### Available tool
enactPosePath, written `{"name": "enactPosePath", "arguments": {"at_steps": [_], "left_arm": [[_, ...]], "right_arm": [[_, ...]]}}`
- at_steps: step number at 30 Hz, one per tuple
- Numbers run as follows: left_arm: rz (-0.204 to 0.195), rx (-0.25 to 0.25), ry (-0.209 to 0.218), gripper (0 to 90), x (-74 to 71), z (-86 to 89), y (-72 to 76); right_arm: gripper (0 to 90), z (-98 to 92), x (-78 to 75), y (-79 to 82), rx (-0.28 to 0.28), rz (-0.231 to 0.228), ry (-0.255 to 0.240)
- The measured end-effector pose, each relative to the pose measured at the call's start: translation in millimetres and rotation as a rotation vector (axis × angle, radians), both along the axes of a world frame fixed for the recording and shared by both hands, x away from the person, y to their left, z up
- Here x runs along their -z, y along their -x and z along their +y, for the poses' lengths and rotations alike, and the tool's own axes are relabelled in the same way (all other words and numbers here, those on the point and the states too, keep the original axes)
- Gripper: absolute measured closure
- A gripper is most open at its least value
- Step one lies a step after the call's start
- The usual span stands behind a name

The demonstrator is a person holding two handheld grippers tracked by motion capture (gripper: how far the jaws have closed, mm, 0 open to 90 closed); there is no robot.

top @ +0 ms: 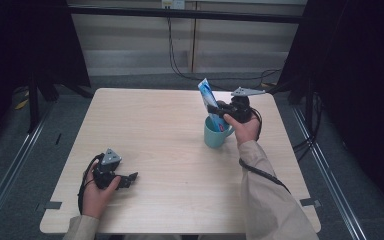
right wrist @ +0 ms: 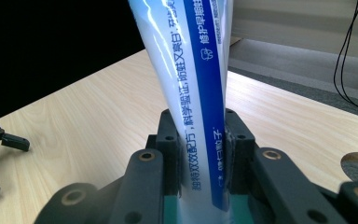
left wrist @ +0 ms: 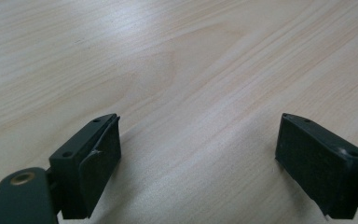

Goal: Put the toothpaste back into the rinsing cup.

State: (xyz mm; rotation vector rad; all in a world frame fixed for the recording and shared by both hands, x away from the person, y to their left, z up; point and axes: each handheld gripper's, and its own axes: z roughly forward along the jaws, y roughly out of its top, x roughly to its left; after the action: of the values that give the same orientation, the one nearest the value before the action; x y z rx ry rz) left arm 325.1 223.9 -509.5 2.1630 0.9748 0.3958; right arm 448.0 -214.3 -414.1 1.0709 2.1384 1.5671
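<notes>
A teal mug (top: 215, 135) stands on the right half of the wooden table (top: 155, 130). A white and blue toothpaste tube (top: 208, 97) stands upright in it, leaning slightly left. My right gripper (top: 215, 111) is shut on the tube just above the mug's rim; in the right gripper view the tube (right wrist: 200, 88) rises between the two jaws, with a teal strip of the mug (right wrist: 170, 210) below. My left gripper (top: 129, 179) rests low on the table near the front left, open, with bare wood between its pads (left wrist: 100, 163).
Bare wood lies between the two grippers. Black cables (top: 180, 65) hang down the back wall and trail on the grey floor behind the table. Dark curtains flank both sides. The left gripper (right wrist: 0, 140) shows far off in the right gripper view.
</notes>
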Motion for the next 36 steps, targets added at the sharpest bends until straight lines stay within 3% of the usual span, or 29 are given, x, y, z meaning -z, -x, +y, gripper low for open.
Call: {"name": "enactPosePath", "arguments": {"at_steps": [21, 36], "left_arm": [[0.000, 0.000, -0.001, 13.8, 0.0, 0.0, 0.0], [-0.001, 0.001, 0.000, 13.8, 0.0, -0.1, 0.0]], "right_arm": [[72.6, -3.1, 14.5, 5.7, 0.003, 0.021, 0.008], [72.2, -12.9, 23.0, 11.5, 0.010, 0.052, 0.039]]}}
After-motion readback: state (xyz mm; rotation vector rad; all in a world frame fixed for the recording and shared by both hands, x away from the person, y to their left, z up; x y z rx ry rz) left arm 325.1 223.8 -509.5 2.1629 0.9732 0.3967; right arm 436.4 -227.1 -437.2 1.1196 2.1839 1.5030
